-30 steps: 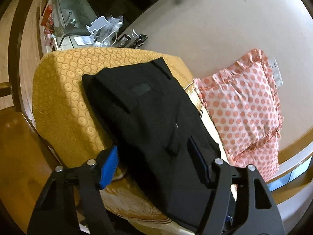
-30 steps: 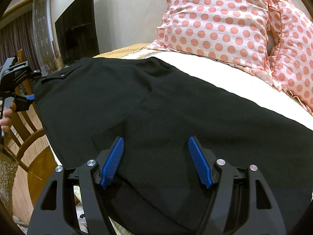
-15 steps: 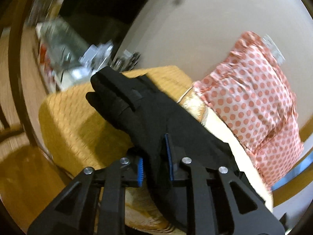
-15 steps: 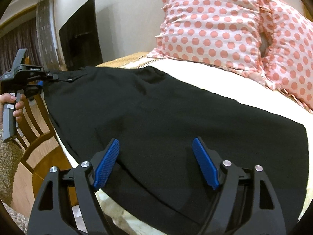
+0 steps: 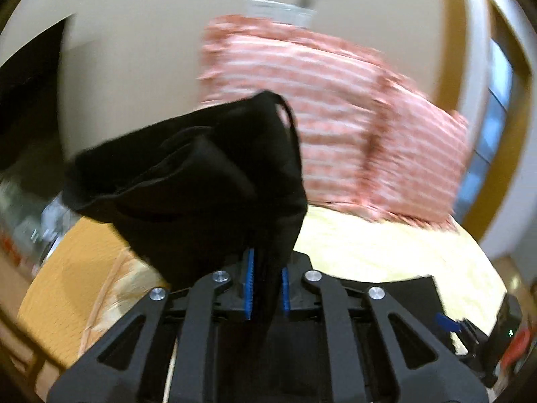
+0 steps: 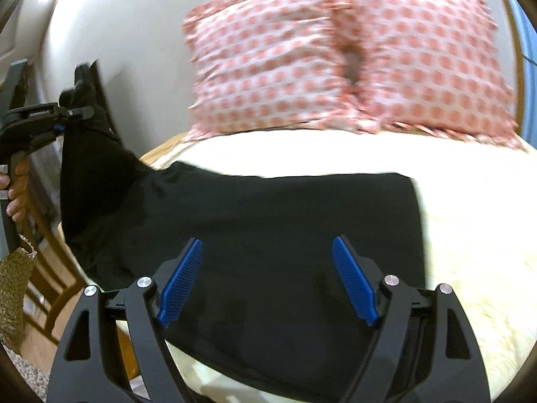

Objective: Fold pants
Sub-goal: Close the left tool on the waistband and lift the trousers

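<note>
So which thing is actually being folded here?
Look at the bed with two pink polka-dot pillows at its head. In front of them, the black fabric pants lie on the cream bedspread, one end lifted by the left gripper: the only dark item.

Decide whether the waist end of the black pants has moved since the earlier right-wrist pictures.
Yes. The waist end has risen off the bed, pinched in the left hand-held gripper, whose jaws have just been closing on it.
</note>
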Demonstrator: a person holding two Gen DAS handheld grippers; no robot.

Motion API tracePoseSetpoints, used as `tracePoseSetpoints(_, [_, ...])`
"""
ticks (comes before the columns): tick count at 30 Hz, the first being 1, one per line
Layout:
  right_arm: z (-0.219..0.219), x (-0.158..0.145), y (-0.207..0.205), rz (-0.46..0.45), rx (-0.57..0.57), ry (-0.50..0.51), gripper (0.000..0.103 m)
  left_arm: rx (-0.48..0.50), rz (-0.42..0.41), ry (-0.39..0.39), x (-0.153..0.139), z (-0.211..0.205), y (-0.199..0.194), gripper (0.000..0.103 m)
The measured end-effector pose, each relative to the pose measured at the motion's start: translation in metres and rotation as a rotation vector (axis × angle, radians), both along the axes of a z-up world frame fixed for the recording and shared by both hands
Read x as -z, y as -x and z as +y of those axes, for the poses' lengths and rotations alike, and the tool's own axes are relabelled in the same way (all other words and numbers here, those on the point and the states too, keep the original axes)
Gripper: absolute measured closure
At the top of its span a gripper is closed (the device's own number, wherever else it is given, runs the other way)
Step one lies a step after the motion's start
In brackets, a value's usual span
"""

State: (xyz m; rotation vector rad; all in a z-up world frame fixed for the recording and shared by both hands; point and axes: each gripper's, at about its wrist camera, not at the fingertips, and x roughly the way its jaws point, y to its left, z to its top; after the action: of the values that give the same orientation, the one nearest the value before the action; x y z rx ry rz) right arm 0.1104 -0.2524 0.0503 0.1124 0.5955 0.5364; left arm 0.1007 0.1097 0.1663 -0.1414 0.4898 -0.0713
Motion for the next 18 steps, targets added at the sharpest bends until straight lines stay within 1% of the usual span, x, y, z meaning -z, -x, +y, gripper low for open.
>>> tracePoseSetpoints(1, [-0.012, 0.001, -0.001, 0.005, 0.033, -0.012, 0.022, 0.064, -0.014, -0.024, -0.005, -0.026, -0.005, 0.092])
tracePoseSetpoints(2, [-0.020, 0.001, 0.000, 0.008, 0.055, -0.018, 0.022, 0.106, -0.023, -0.035, -0.006, -0.043, -0.006, 0.092])
tracePoseSetpoints(3, [-0.028, 0.002, 0.000, 0.010, 0.078, -0.023, 0.022, 0.170, -0.032, -0.045, -0.008, -0.066, -0.008, 0.092])
tracePoseSetpoints(4, [-0.038, 0.002, 0.001, 0.013, 0.109, -0.025, 0.022, 0.215, -0.038, -0.047, -0.007, -0.083, -0.009, 0.092])
tracePoseSetpoints(5, [-0.046, 0.004, 0.002, 0.014, 0.134, -0.024, 0.022, 0.288, -0.044, -0.049, -0.003, -0.107, -0.007, 0.092])
tracePoseSetpoints(7, [-0.060, 0.006, 0.004, 0.018, 0.180, -0.017, 0.022, 0.389, -0.041, -0.059, 0.009, -0.142, -0.003, 0.092])
tracePoseSetpoints(8, [-0.066, 0.008, 0.005, 0.020, 0.199, -0.014, 0.022, 0.453, -0.022, -0.076, 0.026, -0.166, 0.000, 0.092])
tracePoseSetpoints(9, [-0.073, 0.010, 0.005, 0.026, 0.225, -0.010, 0.022, 0.486, 0.002, -0.090, 0.039, -0.181, 0.000, 0.092])
tracePoseSetpoints(10, [-0.078, 0.011, 0.006, 0.030, 0.239, -0.008, 0.022, 0.521, 0.046, -0.103, 0.057, -0.196, 0.000, 0.092])
tracePoseSetpoints(13, [-0.096, 0.017, 0.007, 0.053, 0.302, 0.003, 0.022, 0.589, 0.175, -0.104, 0.099, -0.216, -0.004, 0.093])
tracePoseSetpoints(14, [-0.101, 0.019, 0.007, 0.059, 0.316, 0.005, 0.022, 0.607, 0.199, -0.109, 0.111, -0.221, -0.001, 0.093])
tracePoseSetpoints(15, [-0.104, 0.019, 0.007, 0.061, 0.325, 0.006, 0.022, 0.604, 0.181, -0.142, 0.115, -0.223, 0.005, 0.093])
tracePoseSetpoints(16, [-0.108, 0.020, 0.005, 0.064, 0.337, 0.007, 0.022, 0.598, 0.144, -0.190, 0.116, -0.226, 0.012, 0.093])
tracePoseSetpoints(17, [-0.110, 0.019, 0.005, 0.064, 0.344, 0.005, 0.022, 0.593, 0.128, -0.201, 0.114, -0.223, 0.015, 0.093])
tracePoseSetpoints(18, [-0.112, 0.019, 0.005, 0.063, 0.349, 0.003, 0.022, 0.587, 0.119, -0.197, 0.111, -0.220, 0.015, 0.093])
